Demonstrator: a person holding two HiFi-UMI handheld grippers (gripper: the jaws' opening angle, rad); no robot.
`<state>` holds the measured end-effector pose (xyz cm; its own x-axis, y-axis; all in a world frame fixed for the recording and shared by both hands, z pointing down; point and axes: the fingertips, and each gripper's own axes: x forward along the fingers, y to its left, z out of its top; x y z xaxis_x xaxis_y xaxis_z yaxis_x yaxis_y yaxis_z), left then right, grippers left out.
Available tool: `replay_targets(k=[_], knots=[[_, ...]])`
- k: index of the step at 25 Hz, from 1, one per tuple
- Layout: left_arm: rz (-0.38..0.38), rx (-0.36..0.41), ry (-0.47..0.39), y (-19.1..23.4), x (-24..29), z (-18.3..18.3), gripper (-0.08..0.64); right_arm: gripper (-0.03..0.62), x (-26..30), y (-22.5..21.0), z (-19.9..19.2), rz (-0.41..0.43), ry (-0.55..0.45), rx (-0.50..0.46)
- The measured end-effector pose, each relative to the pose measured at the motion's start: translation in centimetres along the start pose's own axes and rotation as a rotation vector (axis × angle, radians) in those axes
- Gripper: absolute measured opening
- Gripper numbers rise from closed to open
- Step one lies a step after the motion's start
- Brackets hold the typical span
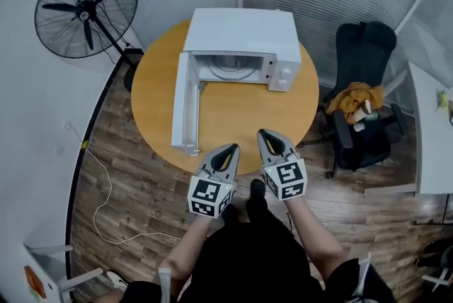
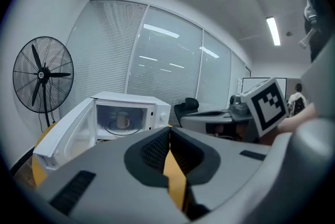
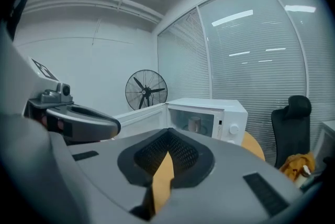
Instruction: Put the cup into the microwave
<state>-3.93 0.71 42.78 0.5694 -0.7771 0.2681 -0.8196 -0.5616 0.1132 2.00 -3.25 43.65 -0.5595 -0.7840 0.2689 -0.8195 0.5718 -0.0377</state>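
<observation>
A white microwave (image 1: 244,36) stands at the far side of a round wooden table (image 1: 233,124), its door (image 1: 185,105) swung wide open to the left. A pale cup (image 2: 123,120) stands upright on the turntable inside, also visible as the cup (image 3: 194,124) in the right gripper view. In the head view the cup is hidden. My left gripper (image 1: 230,148) and right gripper (image 1: 263,133) hover side by side at the table's near edge, well short of the microwave. Both are shut, jaws meeting at the tips with nothing between them.
A black standing fan (image 1: 86,8) is at the back left. To the right of the table stands a black office chair (image 1: 364,103) with an orange cloth (image 1: 354,98) on it. A white cable (image 1: 106,188) lies on the wooden floor. A white desk edge (image 1: 428,132) is at the far right.
</observation>
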Motion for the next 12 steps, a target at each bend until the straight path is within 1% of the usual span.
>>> replay_targets(k=[5,8,12], knots=[[-0.036,0.012,-0.003,-0.9,-2.2,-0.4,-0.003,0.009,-3.3,2.9,1.0,-0.005,-0.026,0.0],[-0.053,0.012,-0.006,-1.6,-3.3,-0.8,-0.003,0.009,-5.3,4.1,0.8,-0.022,-0.03,0.0],[-0.08,0.03,-0.01,-2.6,-4.5,-1.3,-0.003,0.008,-7.2,5.2,0.0,-0.035,-0.022,-0.015]])
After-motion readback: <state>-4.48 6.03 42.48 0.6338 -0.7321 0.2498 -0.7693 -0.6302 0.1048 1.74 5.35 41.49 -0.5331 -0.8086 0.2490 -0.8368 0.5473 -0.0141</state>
